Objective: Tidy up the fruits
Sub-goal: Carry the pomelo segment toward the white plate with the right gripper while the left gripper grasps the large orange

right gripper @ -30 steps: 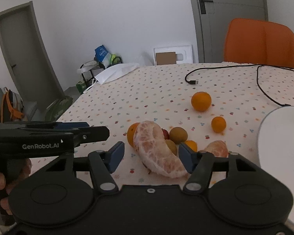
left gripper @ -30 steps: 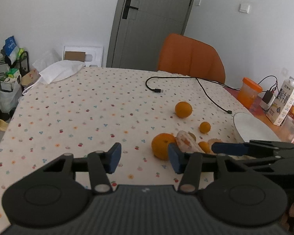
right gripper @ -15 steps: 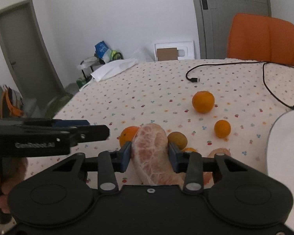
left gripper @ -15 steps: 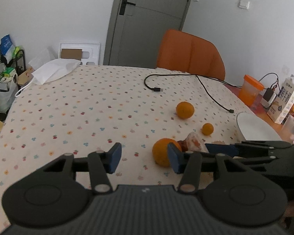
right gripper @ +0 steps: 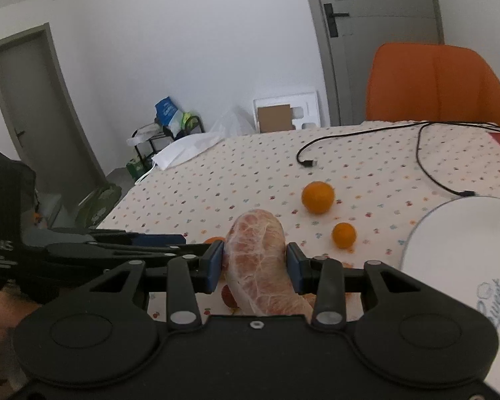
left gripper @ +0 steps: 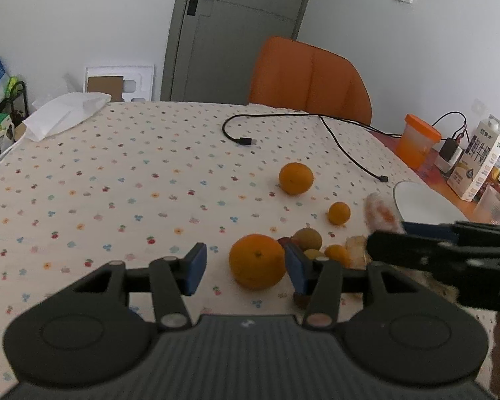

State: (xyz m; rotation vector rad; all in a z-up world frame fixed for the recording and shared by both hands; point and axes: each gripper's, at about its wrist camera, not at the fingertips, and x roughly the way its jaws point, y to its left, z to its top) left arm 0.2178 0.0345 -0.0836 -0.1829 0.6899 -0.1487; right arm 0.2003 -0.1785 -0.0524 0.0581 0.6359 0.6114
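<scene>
Surface (left gripper: 116,173): the left and far-left stretch of the patterned cloth lies bare; free passage there up to the white bag (left gripper: 63,116) at the far left corner.

Obstacles, centre right: large orange (left gripper: 256,260) just ahead of the left gripper (left gripper: 245,265), close to its right finger. Behind it a tight cluster of small fruit (left gripper: 308,238), pieces touching. Two oranges stand apart farther out: mid orange (left gripper: 296,178), small orange (left gripper: 339,213); gaps between them look passable.

Black cable (left gripper: 346,153) loops across the far surface.

Right edge: white plate (right gripper: 466,250), carton (left gripper: 476,160) and orange-lidded cup (left gripper: 416,145) crowd that side. The right gripper (right gripper: 255,266), clamped on a peeled segment (right gripper: 256,253), crosses the right approach.
</scene>
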